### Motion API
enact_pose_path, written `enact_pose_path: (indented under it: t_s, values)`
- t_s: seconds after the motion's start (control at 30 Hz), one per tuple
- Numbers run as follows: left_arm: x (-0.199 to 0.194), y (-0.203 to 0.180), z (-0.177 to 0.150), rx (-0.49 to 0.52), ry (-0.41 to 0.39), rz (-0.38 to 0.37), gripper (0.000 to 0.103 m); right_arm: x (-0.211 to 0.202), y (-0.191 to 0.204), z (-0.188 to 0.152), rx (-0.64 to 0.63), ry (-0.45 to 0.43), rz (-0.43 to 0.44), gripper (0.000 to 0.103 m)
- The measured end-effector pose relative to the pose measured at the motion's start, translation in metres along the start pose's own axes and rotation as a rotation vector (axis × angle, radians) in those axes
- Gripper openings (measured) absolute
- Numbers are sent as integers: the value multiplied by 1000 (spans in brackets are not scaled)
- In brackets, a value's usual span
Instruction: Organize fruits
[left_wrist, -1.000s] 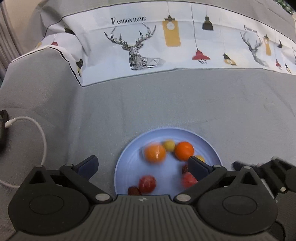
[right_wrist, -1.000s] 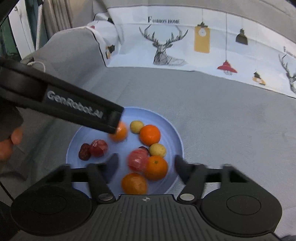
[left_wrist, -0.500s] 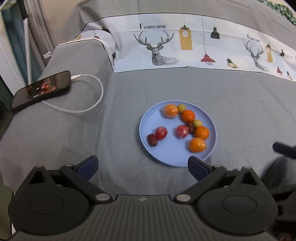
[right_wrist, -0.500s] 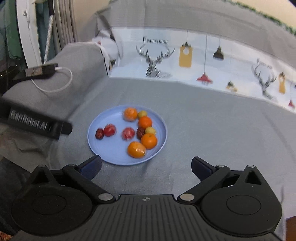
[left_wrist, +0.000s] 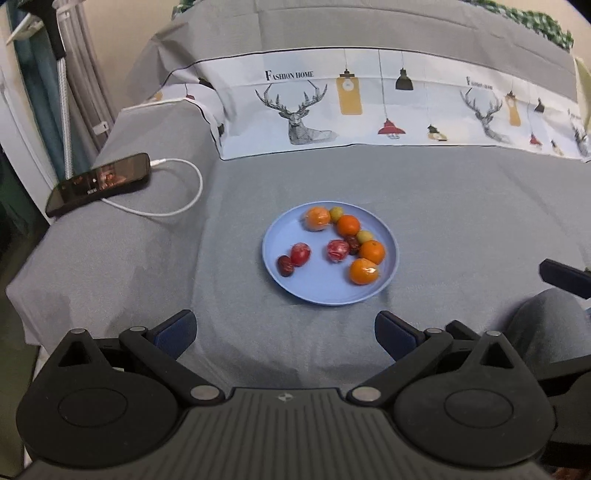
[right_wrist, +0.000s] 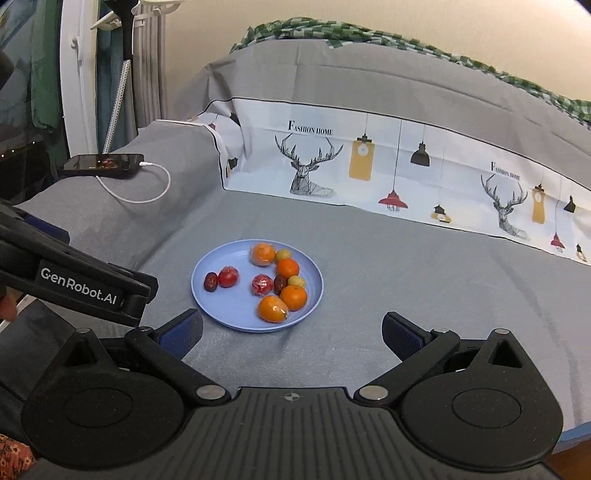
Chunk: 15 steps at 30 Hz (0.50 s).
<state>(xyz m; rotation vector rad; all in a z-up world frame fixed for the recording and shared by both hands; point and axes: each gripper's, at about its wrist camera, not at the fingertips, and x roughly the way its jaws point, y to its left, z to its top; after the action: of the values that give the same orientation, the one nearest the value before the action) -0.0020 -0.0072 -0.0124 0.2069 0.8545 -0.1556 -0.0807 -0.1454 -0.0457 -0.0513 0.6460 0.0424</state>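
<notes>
Plate (left_wrist: 330, 291): on the grey sheet (left_wrist: 461, 206), middle of the bed, well beyond both claws.
Fruit: all on the plate; 4 oranges (left_wrist: 364, 271) and 2 small yellow ones curve along its right side, 2 red ones (left_wrist: 338, 250) and 2 dates (left_wrist: 285, 266) sit left and centre.
Axis: round fruit has none; the left date lies with its long axis running near to far.
Left claw (left_wrist: 284, 328): released, nothing between its fingers.
Right claw (right_wrist: 291, 332): released wide, empty.
Risk: soft bedding may tip the plate if pressed, and the round fruit could roll off.
Risk 2: the phone (left_wrist: 98, 182) and cable lie far left, clear of any reach.
</notes>
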Motion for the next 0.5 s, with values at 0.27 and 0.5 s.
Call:
enact_pose_path:
  t_s: [0.27, 0.5]
  values:
    - [-19, -2, -3, -43, -40, 16, 103, -13, -3, -2, 15, -35, 5, 102]
    - [-26, 0, -6, -54, -37, 28, 103, -21, -3, -4, 23, -63, -4, 102]
